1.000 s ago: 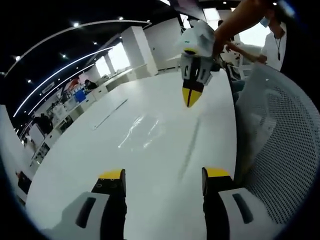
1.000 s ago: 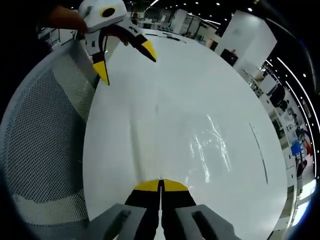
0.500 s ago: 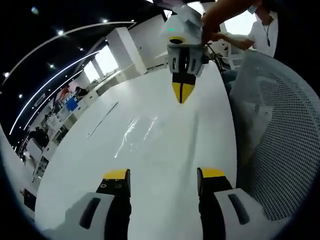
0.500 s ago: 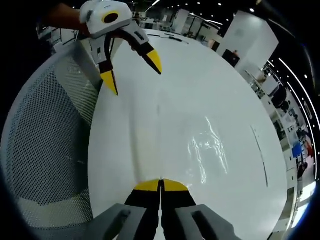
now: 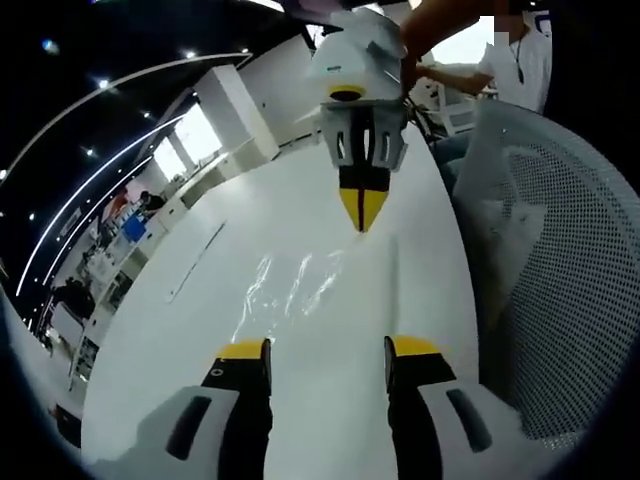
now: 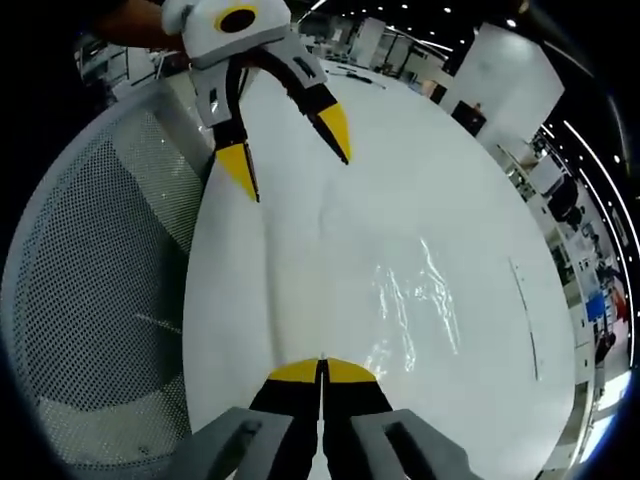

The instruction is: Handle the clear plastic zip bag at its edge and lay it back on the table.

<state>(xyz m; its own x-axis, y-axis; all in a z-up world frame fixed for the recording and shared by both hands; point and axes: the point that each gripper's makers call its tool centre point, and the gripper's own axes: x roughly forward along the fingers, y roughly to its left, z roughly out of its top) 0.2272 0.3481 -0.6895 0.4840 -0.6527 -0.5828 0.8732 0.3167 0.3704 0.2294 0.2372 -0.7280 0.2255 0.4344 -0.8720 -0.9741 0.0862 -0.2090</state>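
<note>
Claws [image 5: 328, 355] above flat clear bag [image 5: 290, 290]

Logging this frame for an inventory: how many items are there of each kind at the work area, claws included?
Clear plastic zip bag: 1
Claws: 2, the left claw open, the right claw shut
White table: 1
Mesh chair: 1
Total: 5
</note>
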